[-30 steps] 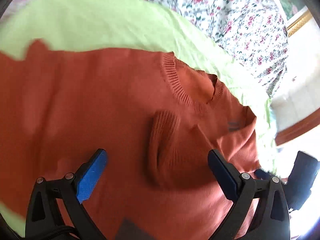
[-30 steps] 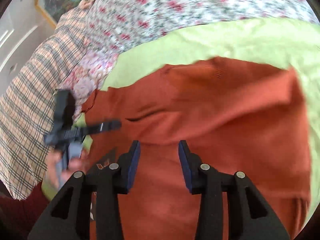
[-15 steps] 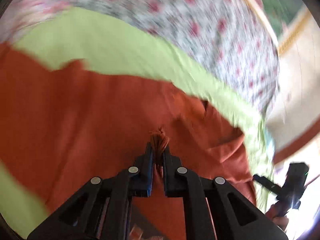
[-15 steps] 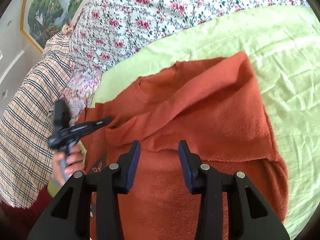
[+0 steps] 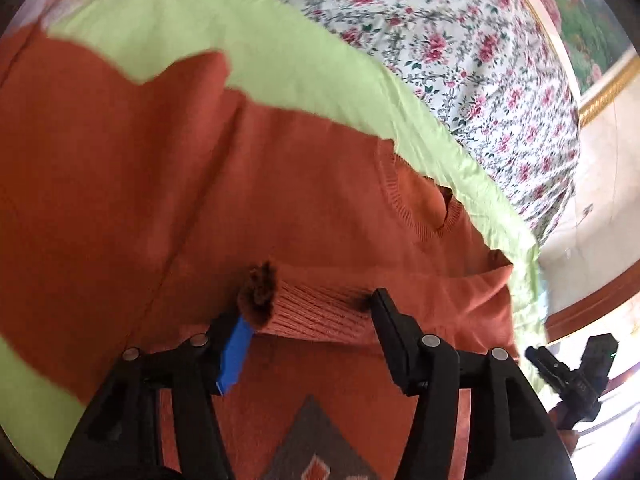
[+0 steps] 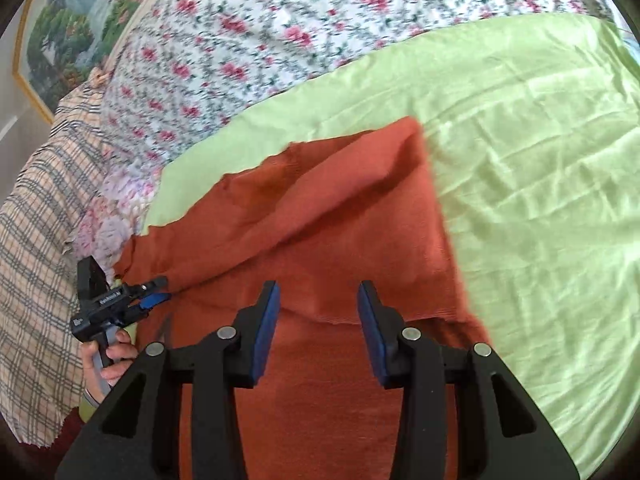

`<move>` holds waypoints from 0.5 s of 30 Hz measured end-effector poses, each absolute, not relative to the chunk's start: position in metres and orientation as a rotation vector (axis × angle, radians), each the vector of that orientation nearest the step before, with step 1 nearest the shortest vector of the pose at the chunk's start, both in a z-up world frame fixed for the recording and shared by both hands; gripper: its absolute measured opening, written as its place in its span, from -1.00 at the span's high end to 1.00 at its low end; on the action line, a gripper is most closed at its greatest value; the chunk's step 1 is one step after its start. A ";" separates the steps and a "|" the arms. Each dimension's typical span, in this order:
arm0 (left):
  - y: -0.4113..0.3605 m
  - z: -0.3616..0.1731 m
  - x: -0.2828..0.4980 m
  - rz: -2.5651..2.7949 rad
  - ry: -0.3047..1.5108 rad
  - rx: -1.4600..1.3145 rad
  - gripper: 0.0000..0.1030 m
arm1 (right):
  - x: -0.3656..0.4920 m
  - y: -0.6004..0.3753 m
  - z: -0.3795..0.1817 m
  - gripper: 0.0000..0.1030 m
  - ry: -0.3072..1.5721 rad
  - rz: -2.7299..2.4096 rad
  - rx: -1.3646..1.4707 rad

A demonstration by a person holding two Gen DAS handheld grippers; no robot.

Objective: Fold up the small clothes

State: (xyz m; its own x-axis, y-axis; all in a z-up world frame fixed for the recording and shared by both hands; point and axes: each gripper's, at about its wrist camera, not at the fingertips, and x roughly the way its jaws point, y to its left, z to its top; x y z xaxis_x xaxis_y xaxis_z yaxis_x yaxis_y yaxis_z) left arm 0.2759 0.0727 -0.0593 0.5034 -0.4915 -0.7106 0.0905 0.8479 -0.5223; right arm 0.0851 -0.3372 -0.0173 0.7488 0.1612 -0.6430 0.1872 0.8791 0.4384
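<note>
A rust-orange knit sweater (image 5: 120, 184) lies on a light green sheet (image 5: 280, 52); its ribbed collar (image 5: 416, 216) points to the upper right. My left gripper (image 5: 308, 316) is open, with the ribbed sleeve cuff (image 5: 308, 308) lying loose between its jaws, one end bunched by the left blue pad. In the right wrist view the sweater (image 6: 340, 216) has one side folded over. My right gripper (image 6: 318, 320) is open and empty, hovering just above the sweater's middle. The left gripper also shows in the right wrist view (image 6: 156, 292), at the sweater's left edge.
A floral bedspread (image 6: 280, 28) lies beyond the green sheet (image 6: 540, 200). A plaid cloth (image 6: 32, 248) lies at the left. A framed painting (image 6: 76, 12) hangs on the wall behind. The right gripper shows in the left wrist view (image 5: 568, 372) at the bed's edge.
My left gripper, shut on the sleeve cuff half a second ago, has opened and the cuff lies loose between its jaws. The right gripper stayed open and moved slightly over the sweater.
</note>
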 end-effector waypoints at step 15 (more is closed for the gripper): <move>0.061 -0.044 0.307 -0.502 1.069 -0.284 -0.25 | 0.131 -0.243 -0.083 -0.10 0.948 0.220 0.490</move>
State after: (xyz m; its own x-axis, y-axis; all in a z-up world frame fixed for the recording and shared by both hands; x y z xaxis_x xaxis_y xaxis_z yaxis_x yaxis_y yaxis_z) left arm 0.3066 0.0613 -0.0437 0.3846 -0.5211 -0.7620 0.2530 0.8533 -0.4559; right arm 0.1308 -0.2432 -0.0832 0.5712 0.3893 -0.7226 0.0314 0.8694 0.4931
